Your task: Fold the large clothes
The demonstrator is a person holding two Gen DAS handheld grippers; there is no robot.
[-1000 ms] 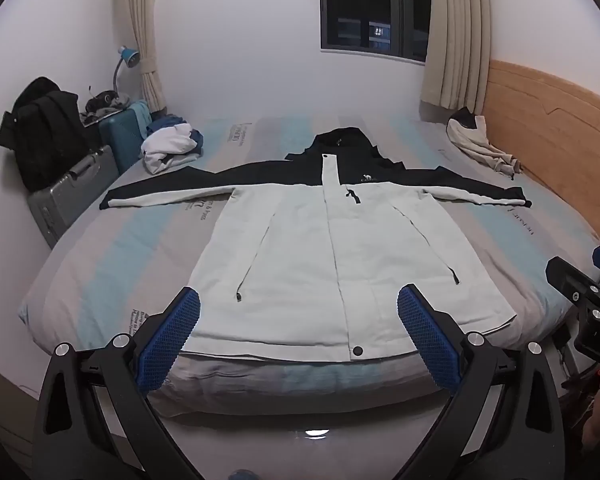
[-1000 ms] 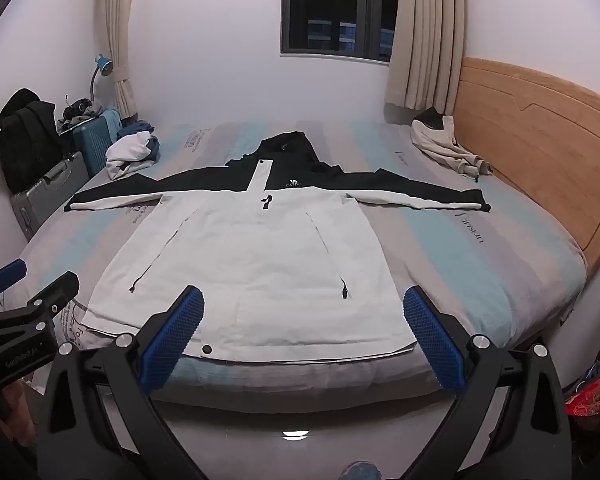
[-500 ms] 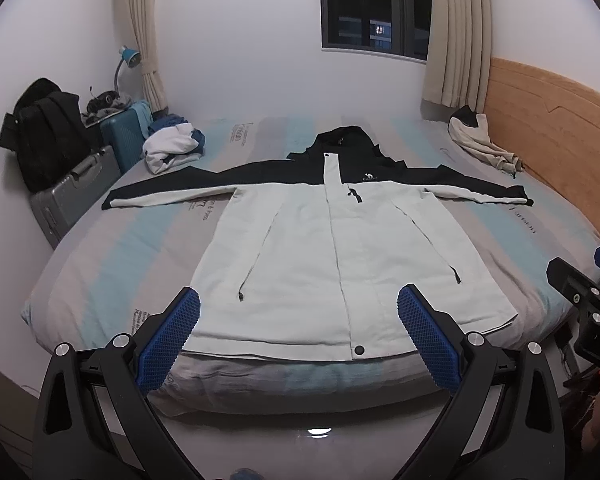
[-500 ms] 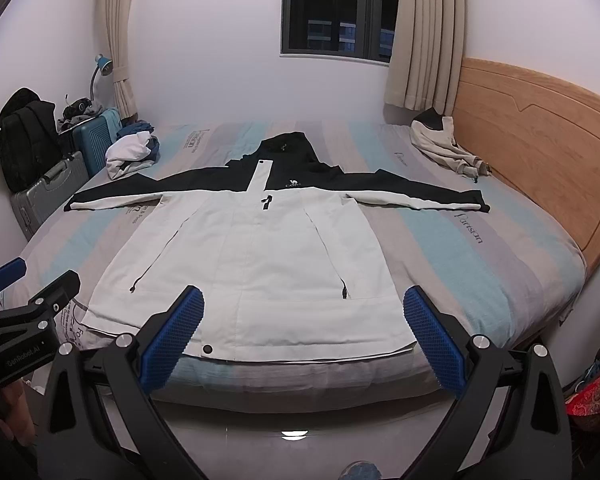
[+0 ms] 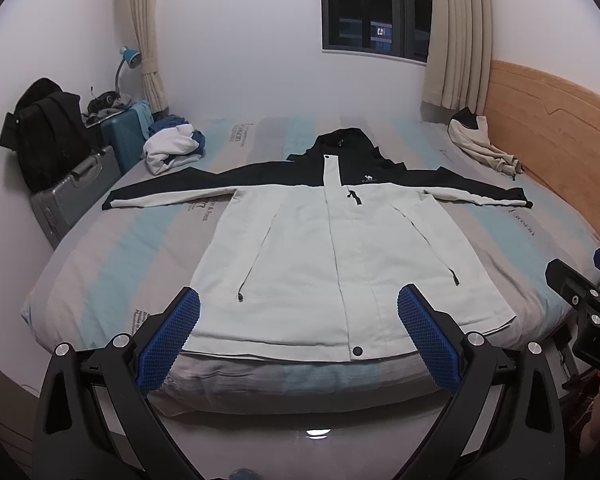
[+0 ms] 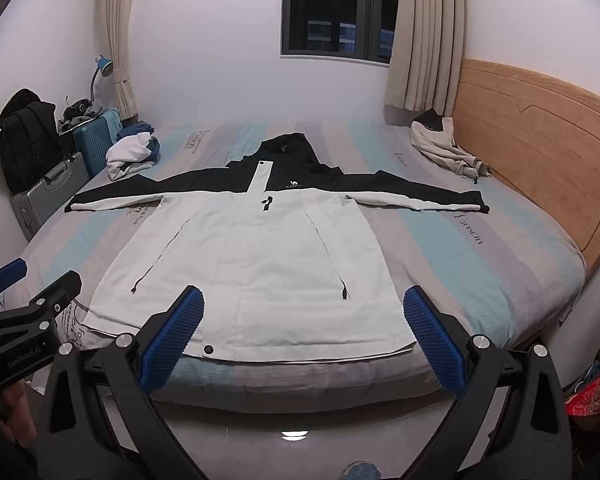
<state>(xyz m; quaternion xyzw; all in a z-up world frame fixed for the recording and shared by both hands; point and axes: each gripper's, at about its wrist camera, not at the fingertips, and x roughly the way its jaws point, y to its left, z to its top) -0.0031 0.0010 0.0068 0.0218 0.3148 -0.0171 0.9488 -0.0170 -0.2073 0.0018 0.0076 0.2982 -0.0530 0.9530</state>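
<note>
A large white jacket (image 5: 324, 256) with black shoulders, black hood and spread sleeves lies flat, front up, on the striped bed (image 5: 112, 248); it also shows in the right wrist view (image 6: 252, 260). Its hem lies along the near bed edge. My left gripper (image 5: 299, 336) is open and empty, hovering short of the hem. My right gripper (image 6: 303, 336) is open and empty too, short of the hem's right half. Each gripper shows at the edge of the other's view.
A wooden headboard (image 6: 540, 152) runs along the bed's right side. A beige garment (image 6: 448, 152) lies at the far right, a white and blue clothes pile (image 6: 132, 154) at the far left. Suitcases (image 5: 76, 196) and a black backpack (image 5: 44, 132) stand left of the bed.
Both views have shifted very slightly; the jacket lies unchanged and both grippers stay open.
</note>
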